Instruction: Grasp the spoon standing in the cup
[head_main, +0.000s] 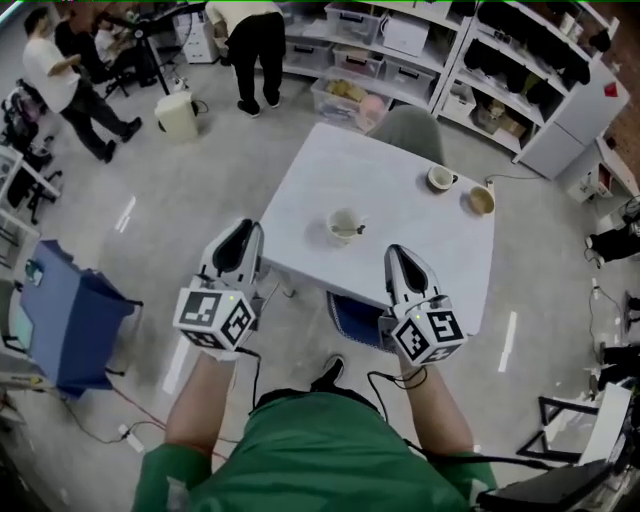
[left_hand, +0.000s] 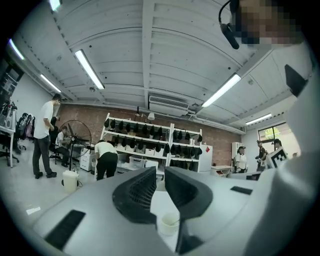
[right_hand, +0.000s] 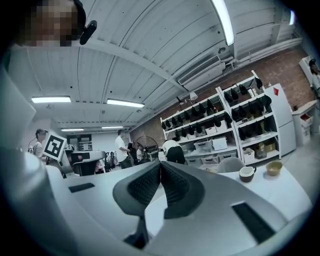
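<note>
A white cup (head_main: 345, 225) stands near the middle of the white table (head_main: 320, 180), with a spoon (head_main: 356, 232) leaning out of it to the right. In the left gripper view the cup (left_hand: 169, 223) shows low between the jaws, some way ahead. My left gripper (head_main: 243, 230) hovers at the table's near left edge, its jaws a narrow gap apart and empty. My right gripper (head_main: 397, 256) is over the near edge, right of the cup, jaws shut on nothing. Both are well short of the cup.
A dark-rimmed cup (head_main: 441, 178) and a brown bowl (head_main: 482, 200) sit at the table's far right. A grey chair (head_main: 405, 130) stands behind the table, a blue seat (head_main: 355, 320) under its near edge. Several people stand by the shelves (head_main: 400, 50).
</note>
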